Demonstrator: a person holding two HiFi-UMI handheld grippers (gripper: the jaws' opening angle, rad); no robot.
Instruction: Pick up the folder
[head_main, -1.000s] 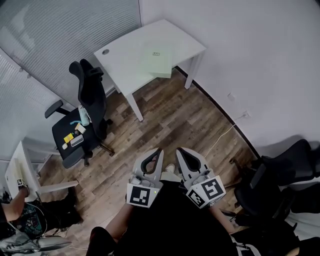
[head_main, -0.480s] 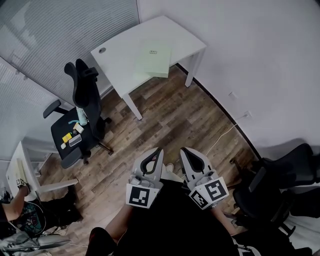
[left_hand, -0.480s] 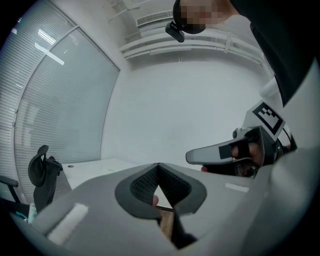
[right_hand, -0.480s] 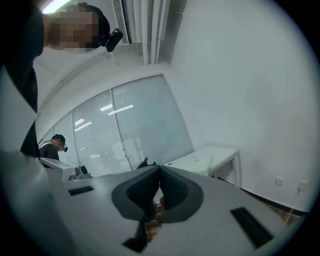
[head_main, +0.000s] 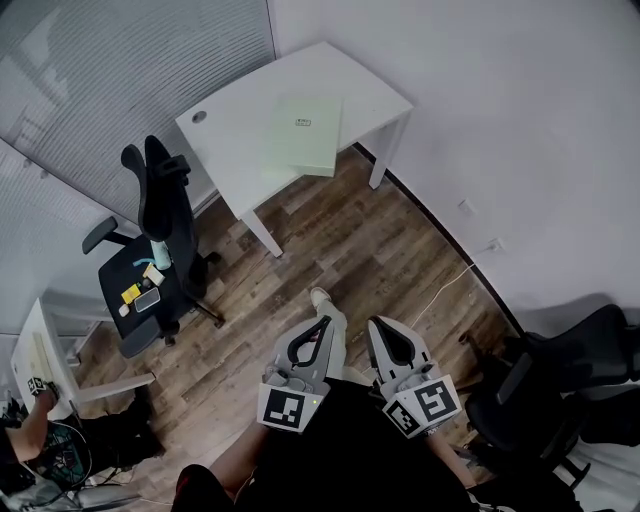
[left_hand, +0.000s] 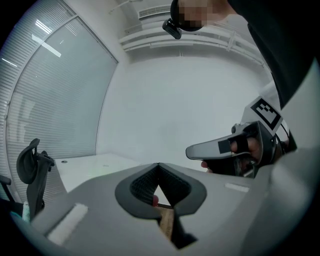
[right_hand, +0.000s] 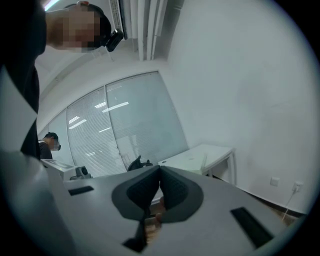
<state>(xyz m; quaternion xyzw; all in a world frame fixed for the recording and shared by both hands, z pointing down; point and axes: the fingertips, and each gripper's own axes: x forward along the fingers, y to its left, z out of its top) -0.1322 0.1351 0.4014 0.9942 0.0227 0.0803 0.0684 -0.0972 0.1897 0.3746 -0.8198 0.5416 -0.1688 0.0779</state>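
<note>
Pale green folder (head_main: 305, 133) flat on the white desk (head_main: 235, 150), toward the desk's right end and reaching its near edge. Well short of the desk, above the wood floor (head_main: 350, 235), left gripper (head_main: 321, 322) and right gripper (head_main: 376, 324) side by side and aimed toward the desk, each with jaws pressed fully together and nothing between them. Just off the desk's left end, a black office chair (head_main: 165, 210) with small items on its seat.

A white desk (head_main: 240, 150) stands on wood floor (head_main: 370, 250) by white wall (head_main: 520, 120) and blinds (head_main: 120, 70).
</note>
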